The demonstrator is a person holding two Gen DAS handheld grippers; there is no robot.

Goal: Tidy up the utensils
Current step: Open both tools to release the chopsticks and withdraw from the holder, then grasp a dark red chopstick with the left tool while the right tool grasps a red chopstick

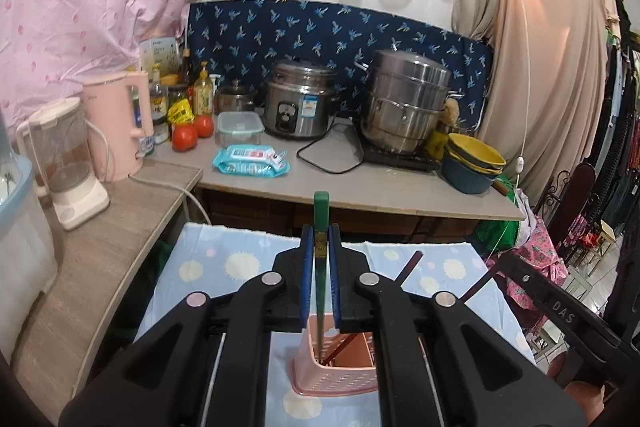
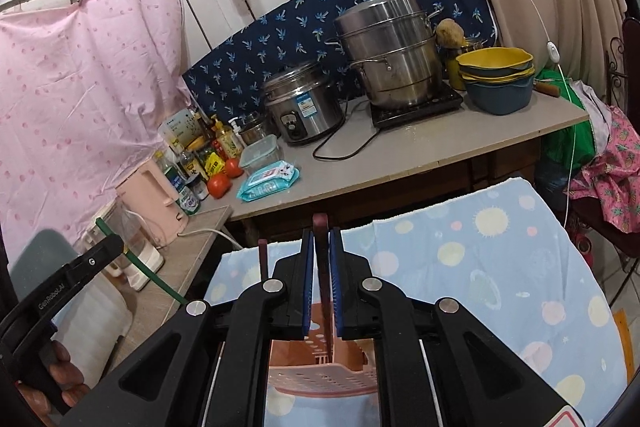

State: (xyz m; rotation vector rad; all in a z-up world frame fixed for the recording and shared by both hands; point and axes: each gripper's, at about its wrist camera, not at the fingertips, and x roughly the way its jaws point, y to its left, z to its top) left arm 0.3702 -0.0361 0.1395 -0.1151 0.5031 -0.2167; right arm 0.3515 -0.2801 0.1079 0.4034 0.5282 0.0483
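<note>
My left gripper (image 1: 321, 227) is shut on a green chopstick (image 1: 321, 211) that stands nearly upright, its lower end inside the pink slotted utensil holder (image 1: 340, 375) on the blue cloth. Dark red chopsticks (image 1: 408, 267) lean in the same holder. My right gripper (image 2: 321, 231) stands over the holder (image 2: 320, 375) with a dark red chopstick (image 2: 320, 223) between its jaws. A thin gap shows beside the blue pads, and the stick's tip rests in the holder. Another dark red chopstick (image 2: 263, 259) leans to its left. The left gripper (image 2: 116, 245) shows at the left edge of the right wrist view, gripped by a hand (image 2: 60, 379).
The blue patterned cloth (image 2: 480, 267) covers the table. Behind it a grey counter (image 1: 380, 187) carries a rice cooker (image 1: 298, 107), a steel steamer (image 1: 408, 103), stacked bowls (image 1: 474, 163), a wipes pack (image 1: 250, 159), tomatoes and bottles. A pink kettle (image 1: 116, 123) and blender stand on the left shelf.
</note>
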